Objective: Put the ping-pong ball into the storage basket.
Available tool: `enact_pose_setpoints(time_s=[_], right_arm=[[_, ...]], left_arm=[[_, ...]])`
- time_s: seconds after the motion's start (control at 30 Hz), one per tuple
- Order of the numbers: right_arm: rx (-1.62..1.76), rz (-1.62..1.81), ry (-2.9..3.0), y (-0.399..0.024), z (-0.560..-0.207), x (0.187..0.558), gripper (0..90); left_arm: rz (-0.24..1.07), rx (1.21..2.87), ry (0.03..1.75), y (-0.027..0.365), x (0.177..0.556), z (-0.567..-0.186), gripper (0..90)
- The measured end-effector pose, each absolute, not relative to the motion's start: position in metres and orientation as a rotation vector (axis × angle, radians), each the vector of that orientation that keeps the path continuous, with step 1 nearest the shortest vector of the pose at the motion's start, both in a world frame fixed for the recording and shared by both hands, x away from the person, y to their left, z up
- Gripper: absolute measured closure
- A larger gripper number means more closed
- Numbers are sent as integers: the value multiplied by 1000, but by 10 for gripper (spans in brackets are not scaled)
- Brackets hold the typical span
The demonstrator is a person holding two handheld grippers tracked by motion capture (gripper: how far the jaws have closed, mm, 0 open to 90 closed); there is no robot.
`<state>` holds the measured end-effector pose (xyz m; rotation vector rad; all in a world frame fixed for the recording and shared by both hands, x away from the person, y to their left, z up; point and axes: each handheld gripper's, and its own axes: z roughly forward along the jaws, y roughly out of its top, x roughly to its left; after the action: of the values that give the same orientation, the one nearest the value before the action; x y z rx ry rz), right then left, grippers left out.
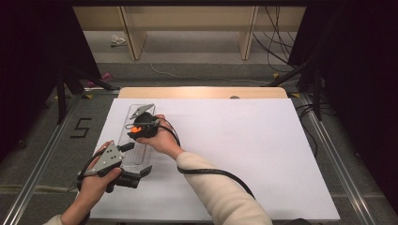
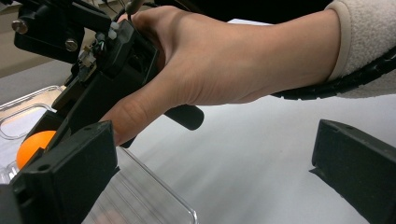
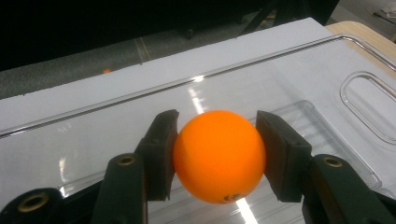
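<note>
Orange ball (image 3: 218,155) above clear tray (image 3: 327,70), seemingly unsupported.

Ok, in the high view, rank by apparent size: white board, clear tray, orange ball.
1. White board: largest by far.
2. Clear tray: long and narrow, on the board's left part.
3. Orange ball: smallest, held in the right claw.

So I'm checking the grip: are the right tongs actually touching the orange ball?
Touching. The right gripper view shows both pads of the right tongs pressed against the sides of the orange ball, with no gap.
</note>
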<state>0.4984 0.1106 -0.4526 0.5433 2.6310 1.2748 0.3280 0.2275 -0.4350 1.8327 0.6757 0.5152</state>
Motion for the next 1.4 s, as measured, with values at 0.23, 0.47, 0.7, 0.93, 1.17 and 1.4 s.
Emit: enact_pose_setpoints(time_s=[0.23,0.47,0.7,0.93,1.17,1.4], right_arm=[[549,1275,2632,110,-453,499,510],[551,1286,2621,110,-450,499,475],[562,1312,2597,108,-444,498,332],[556,1335,2586,103,-437,498,260],[550,1354,2565,96,-429,497,192],[560,1374,2543,86,-426,495,167]], left_arm=[[515,1833,675,227,328,-435,0],[515,1832,676,228,328,-435,0],[517,1830,675,227,328,-435,0],[517,1829,674,227,328,-435,0],[518,1829,675,227,328,-435,0],[519,1829,676,227,328,-435,0]])
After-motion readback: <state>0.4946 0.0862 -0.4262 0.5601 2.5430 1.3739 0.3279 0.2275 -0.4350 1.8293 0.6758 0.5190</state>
